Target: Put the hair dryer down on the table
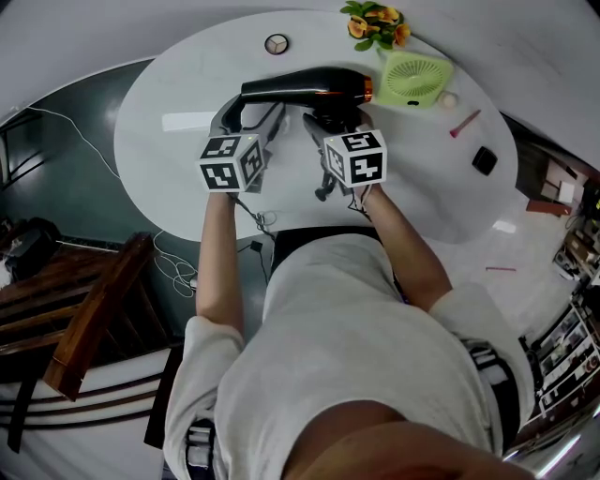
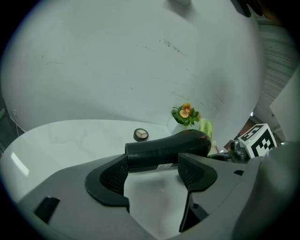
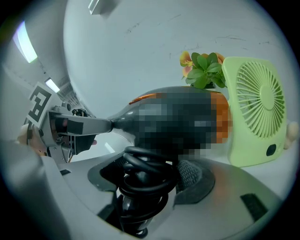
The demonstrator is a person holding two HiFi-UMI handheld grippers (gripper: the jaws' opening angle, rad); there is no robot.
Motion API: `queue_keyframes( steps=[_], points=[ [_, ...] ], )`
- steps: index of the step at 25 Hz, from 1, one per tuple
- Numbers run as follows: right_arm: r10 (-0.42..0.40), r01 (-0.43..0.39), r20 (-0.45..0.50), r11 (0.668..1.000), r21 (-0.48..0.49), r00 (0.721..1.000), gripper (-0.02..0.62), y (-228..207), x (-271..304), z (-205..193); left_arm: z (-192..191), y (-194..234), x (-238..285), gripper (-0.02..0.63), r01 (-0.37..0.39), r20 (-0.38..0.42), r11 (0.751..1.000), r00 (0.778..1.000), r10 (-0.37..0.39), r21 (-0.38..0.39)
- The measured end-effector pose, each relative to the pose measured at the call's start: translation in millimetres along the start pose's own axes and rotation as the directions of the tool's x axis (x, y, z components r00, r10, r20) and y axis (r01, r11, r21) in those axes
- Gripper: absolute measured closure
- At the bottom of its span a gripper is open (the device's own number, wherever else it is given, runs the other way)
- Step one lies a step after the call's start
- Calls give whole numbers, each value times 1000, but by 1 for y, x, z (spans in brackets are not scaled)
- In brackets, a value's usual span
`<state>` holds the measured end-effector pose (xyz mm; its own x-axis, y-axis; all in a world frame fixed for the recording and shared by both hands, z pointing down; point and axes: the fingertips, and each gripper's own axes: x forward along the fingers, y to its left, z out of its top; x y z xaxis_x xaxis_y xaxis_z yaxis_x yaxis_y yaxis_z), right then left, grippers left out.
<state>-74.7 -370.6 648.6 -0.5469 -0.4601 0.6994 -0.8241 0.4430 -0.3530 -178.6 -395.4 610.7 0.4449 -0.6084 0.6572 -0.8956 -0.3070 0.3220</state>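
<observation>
A: What is the biggest thing here?

B: A round white table (image 1: pixel 178 159). A person in a pale short-sleeved shirt (image 1: pixel 356 356) bends over its near edge. Both bare forearms reach forward side by side, and each ends at a gripper whose marker cube faces up.

A: And the hair dryer?

B: The black hair dryer (image 1: pixel 305 88) lies level across the front of both grippers, over the far middle of the table. Its nozzle points to the person's left and an orange band marks the right end. In the right gripper view, pale table shows under the nozzle, so it looks held clear of the top.

A: Which gripper has hold of it?

B: The right gripper (image 3: pixel 151 174). Its jaws are closed in on the handle, which has black cable (image 3: pixel 143 164) coiled round it. The left gripper (image 2: pixel 152 169) has its jaws spread wide. The barrel runs across just past the ribbed pads (image 2: pixel 111 176), nozzle end by the left one, and nothing is pinched between them.

A: What stands close by?

B: A light green fan (image 1: pixel 415 77) stands just beyond the dryer's right end, very near it. Behind the fan is a small plant with orange flowers (image 1: pixel 373 22). A round compact (image 1: pixel 276 43) lies farther back on the left, well apart. To the right, a pink stick (image 1: pixel 464 123) and a small black object (image 1: pixel 484 160) lie on the table.
</observation>
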Motion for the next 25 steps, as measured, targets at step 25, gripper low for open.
queue_keyframes(
  steps=[25],
  points=[
    [-6,6,-47,1000,16,999,299,-7,9,-4,-5,5,13,268,2,-25,1000,1000,-2,-21]
  ],
)
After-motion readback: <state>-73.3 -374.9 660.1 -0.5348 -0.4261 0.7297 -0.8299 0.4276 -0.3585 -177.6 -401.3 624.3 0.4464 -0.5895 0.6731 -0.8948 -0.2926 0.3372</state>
